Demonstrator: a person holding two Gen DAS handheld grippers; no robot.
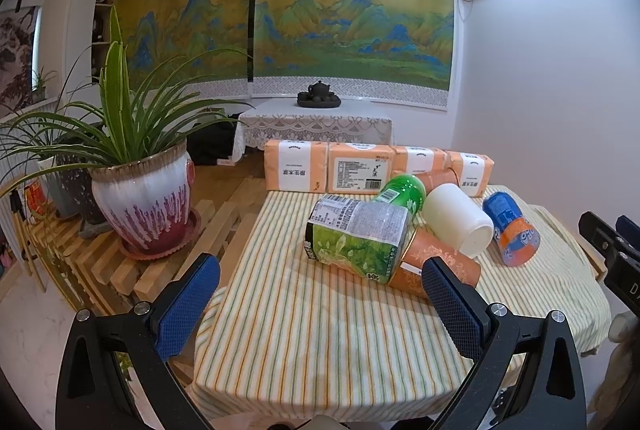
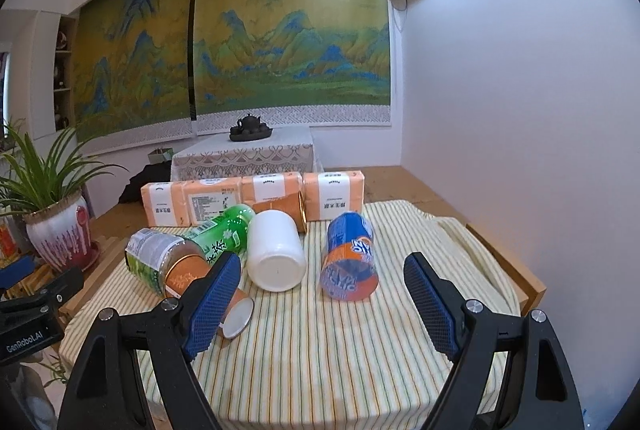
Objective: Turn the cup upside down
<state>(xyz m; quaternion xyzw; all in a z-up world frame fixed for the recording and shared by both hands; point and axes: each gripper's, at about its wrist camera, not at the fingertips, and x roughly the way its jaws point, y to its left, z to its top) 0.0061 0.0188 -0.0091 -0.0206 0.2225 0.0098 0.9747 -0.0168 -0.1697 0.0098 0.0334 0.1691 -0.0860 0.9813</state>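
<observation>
Surface [image 1: 304, 334]: covered by a yellow, green and orange striped cloth, carrying a cluster of toppled containers toward its far half.

White cup [image 1: 458, 224] [image 2: 276, 250]: lying on its side in the middle of the cluster, flat closed base turned toward the cameras, mouth pointing away. Not gripped by anything.

Green tea bottle [image 1: 356, 238] [image 2: 224, 232]: on its side, just left of the white cup, its label partly peeled.

Orange patterned cup [image 1: 436, 264] [image 2: 188, 272]: on its side, near and left of the white cup, touching the green bottle. In the right wrist view its white end lies behind the left finger of that gripper.

Blue and orange soda can [image 1: 510, 228] [image 2: 350, 262]: on its side, right of the white cup, a little apart from it.

Second orange cup [image 2: 282, 208]: on its side behind the white cup, against the tissue packs.

Tissue packs [image 1: 352, 172] [image 2: 256, 196]: four orange and white packs in a row along the far edge.

Potted plant [image 1: 144, 206] [image 2: 56, 230]: on a slatted wooden stand, left of the surface.

Left gripper [image 1: 320, 302]: blue-padded fingers spread wide, holding nothing, at the near edge of the surface.

Right gripper [image 2: 322, 304]: fingers spread wide, holding nothing, near side of the cluster with the white cup and soda can showing between them.
</observation>
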